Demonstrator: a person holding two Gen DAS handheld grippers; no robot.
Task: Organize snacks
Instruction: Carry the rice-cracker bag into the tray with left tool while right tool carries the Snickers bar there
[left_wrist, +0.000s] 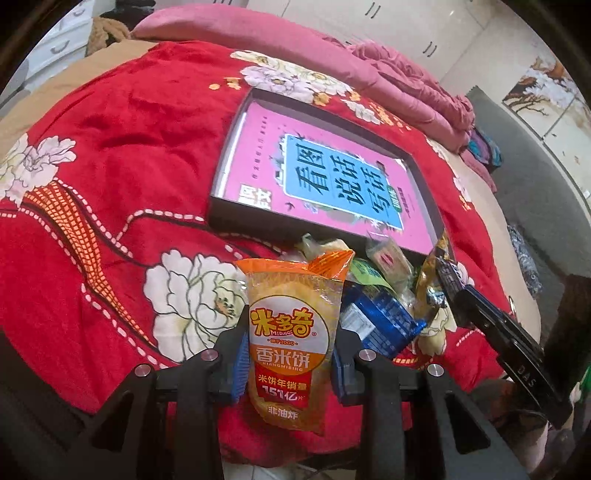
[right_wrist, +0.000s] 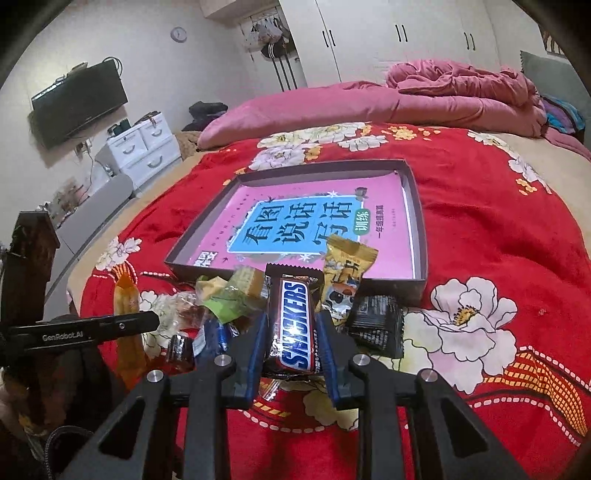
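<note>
Two snacks are held over the red blanket (left_wrist: 122, 155), near the tray (right_wrist: 419, 236). The left gripper (left_wrist: 288, 354) squeezes the big, puffy rice cracker bag (left_wrist: 291, 343); it looks light and crushable, so hold its middle gently. The right gripper (right_wrist: 293, 339) pinches the smaller, firmer Snickers bar (right_wrist: 295, 325), probably slippery.

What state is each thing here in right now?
Left gripper: shut on the rice cracker pack.
Right gripper: shut on the Snickers bar.
Box: open, lidless, pink book flat inside.
Snack pile: loose on the red blanket, outside the box.
</note>
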